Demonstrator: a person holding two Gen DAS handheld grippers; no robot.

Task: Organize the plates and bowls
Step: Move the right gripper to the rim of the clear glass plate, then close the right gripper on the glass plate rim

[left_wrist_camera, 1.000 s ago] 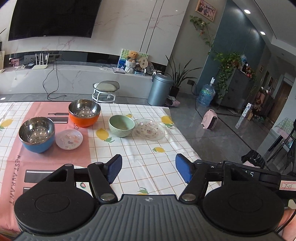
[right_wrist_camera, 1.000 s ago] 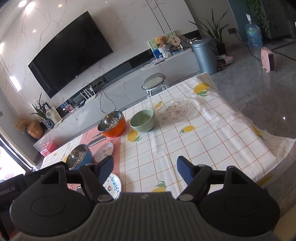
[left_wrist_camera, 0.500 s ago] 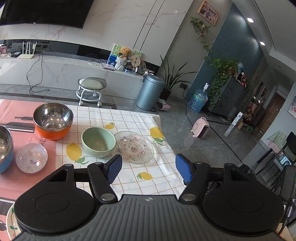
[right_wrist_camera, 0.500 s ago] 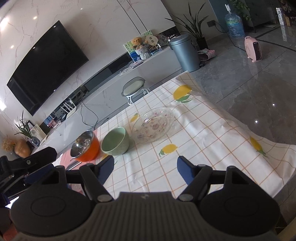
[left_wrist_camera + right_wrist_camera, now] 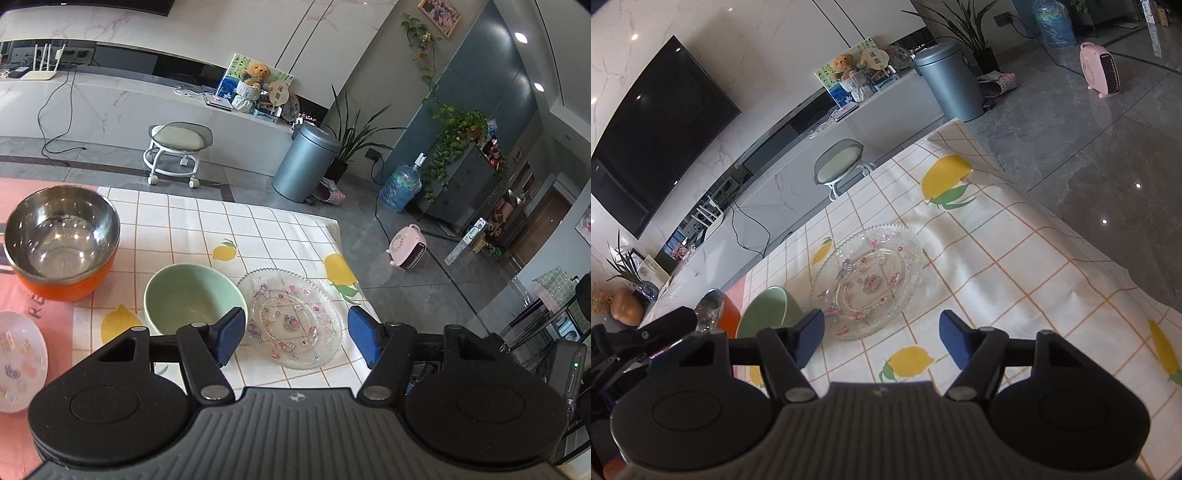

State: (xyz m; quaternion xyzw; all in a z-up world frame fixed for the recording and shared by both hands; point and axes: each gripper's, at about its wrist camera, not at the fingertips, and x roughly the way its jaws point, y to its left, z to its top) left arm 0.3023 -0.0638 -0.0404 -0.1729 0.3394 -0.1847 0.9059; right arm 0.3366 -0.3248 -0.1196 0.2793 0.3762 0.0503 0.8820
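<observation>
A clear glass plate (image 5: pixel 293 319) with pink flowers lies on the checked tablecloth, and shows in the right wrist view (image 5: pixel 870 282) too. A pale green bowl (image 5: pixel 192 297) stands just left of it, also in the right wrist view (image 5: pixel 768 312). An orange bowl with a steel inside (image 5: pixel 61 240) stands further left. A small white plate (image 5: pixel 16 360) lies at the left edge. My left gripper (image 5: pixel 295 341) is open and empty, just above the near rim of the glass plate. My right gripper (image 5: pixel 881 341) is open and empty, just short of the same plate.
The tablecloth (image 5: pixel 997 258) ends at the table's right edge with grey floor beyond. A pink mat (image 5: pixel 22 325) covers the left part. The left gripper's body (image 5: pixel 635 343) shows at the left of the right wrist view. A stool (image 5: pixel 177 142) and a bin (image 5: pixel 306 162) stand past the table.
Both grippers have moved forward and to the right toward the glass plate, which is now much closer in both views. The blue bowl has left the left wrist view. Both stay open.
</observation>
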